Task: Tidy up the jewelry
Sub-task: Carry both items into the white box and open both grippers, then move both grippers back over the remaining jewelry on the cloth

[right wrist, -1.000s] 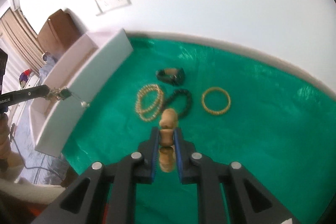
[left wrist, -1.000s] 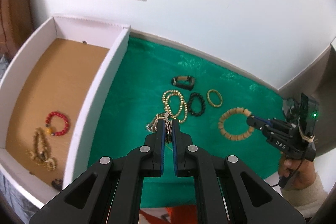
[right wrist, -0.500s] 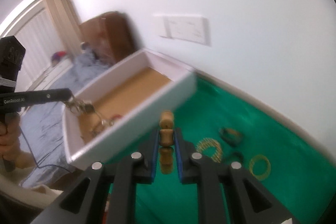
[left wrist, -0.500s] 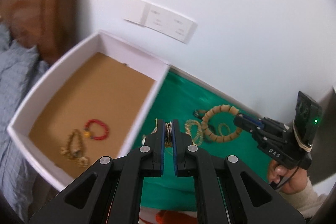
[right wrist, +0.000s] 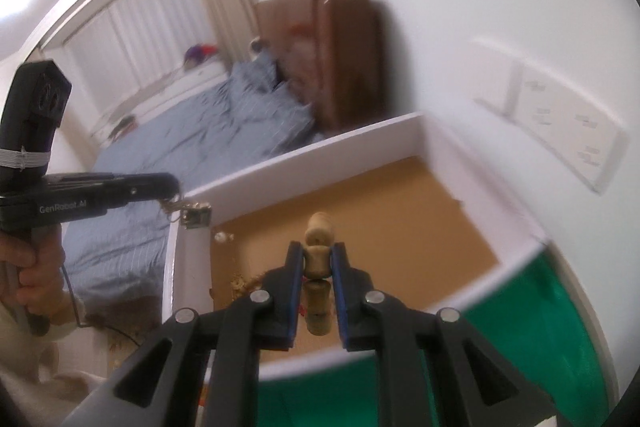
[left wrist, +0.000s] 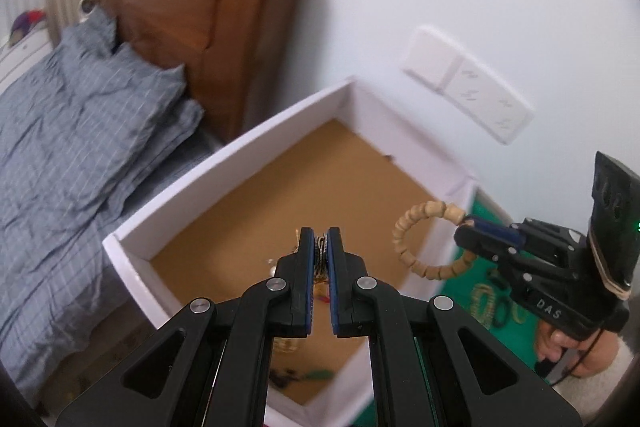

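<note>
My left gripper (left wrist: pixel 321 247) is shut on a metal chain necklace (left wrist: pixel 321 253) and holds it above the white box (left wrist: pixel 224 163) with the brown floor. In the right wrist view the left gripper (right wrist: pixel 176 189) shows with the chain's square pendant (right wrist: pixel 196 217) hanging at the box's left wall. My right gripper (right wrist: pixel 318 259) is shut on a wooden bead bracelet (right wrist: pixel 318 259), held over the box (right wrist: pixel 340 147). In the left wrist view the bracelet (left wrist: pixel 424 239) hangs as a ring from the right gripper (left wrist: pixel 472 233).
Several bracelets (left wrist: pixel 486 301) lie on the green cloth (left wrist: pixel 516 331) right of the box. Some jewelry (right wrist: pixel 244 281) lies on the box floor. A bed with grey bedding (left wrist: pixel 80 163) and a brown headboard (left wrist: pixel 208 15) stands left. Wall sockets (left wrist: pixel 476 95) are behind.
Both grippers have swung left from the green cloth to above the box, each still carrying its piece. The view has turned toward the bed.
</note>
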Motion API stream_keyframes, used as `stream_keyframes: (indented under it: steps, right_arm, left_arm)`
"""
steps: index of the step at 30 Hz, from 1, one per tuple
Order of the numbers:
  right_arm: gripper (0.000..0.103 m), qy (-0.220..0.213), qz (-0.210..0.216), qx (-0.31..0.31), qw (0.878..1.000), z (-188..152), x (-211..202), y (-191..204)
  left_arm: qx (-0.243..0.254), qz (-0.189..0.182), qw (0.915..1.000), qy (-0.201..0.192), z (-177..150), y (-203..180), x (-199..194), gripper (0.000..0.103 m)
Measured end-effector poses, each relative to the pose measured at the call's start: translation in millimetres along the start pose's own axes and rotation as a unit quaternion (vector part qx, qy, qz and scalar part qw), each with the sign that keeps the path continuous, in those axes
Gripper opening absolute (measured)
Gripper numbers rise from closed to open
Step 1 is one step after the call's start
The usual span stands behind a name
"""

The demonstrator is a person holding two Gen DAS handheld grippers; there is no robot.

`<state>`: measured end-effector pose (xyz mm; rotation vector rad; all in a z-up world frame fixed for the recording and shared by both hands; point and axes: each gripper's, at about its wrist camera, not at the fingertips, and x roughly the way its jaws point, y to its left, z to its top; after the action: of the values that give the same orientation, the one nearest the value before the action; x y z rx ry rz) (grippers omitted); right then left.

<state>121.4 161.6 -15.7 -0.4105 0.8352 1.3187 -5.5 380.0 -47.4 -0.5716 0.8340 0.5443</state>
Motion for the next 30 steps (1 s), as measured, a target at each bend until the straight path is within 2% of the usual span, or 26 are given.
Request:
stream_keyframes:
  steps: [5,13,16,18,19,20,22,24,27,30]
  right_arm:
    - [0.015,0.032,0.039,0.003,0.999,14.2,55.7,16.8]
    - [0.015,0.072,0.043,0.030,0.996,15.5,107.5,14.0]
    - [0.015,0.075,0.028,0.028,0.996,17.9,107.6,13.0]
    - [0.019,0.063,0.004,0.028,0.998,23.1,103.0,9.9]
    - [0.031,0.057,-0.001,0.029,0.998,28.1,100.4,6.0]
    - [0.036,0.050,-0.005,0.032,0.998,29.7,91.9,4.5]
    - [0.039,0.032,-0.020,0.036,0.999,34.1,72.0,3.2]
    - [0.041,0.021,-0.044,0.035,0.998,35.8,54.7,1.7]
    - [0.062,0.008,-0.078,0.040,0.996,28.7,21.1,-0.9]
    - [0.062,-0.001,-0.113,0.042,0.993,11.3,-11.9,-7.7]
  left_arm:
    - [-0.018,0.024,0.9992,0.027,-4.4,29.5,40.4,0.004]
    - [-0.008,0.042,0.9975,0.056,-16.7,34.3,81.4,0.004]
    - [0.008,0.044,0.9977,0.052,-17.4,26.5,83.3,0.005]
    - [0.018,0.049,0.9976,0.046,-17.1,19.9,80.8,0.015]
    - [0.020,0.051,0.9974,0.047,-16.5,18.3,80.0,0.037]
    - [0.020,0.053,0.9974,0.044,-16.3,16.4,78.2,0.059]
    - [0.021,0.063,0.9973,0.030,-17.2,11.8,70.8,0.072]
    - [0.029,0.066,0.9971,0.025,-19.1,4.2,62.8,0.076]
    - [0.040,0.075,0.9962,0.017,-24.0,-9.8,51.8,0.085]
    - [0.065,0.066,0.9957,0.007,-37.2,-36.9,37.7,0.088]
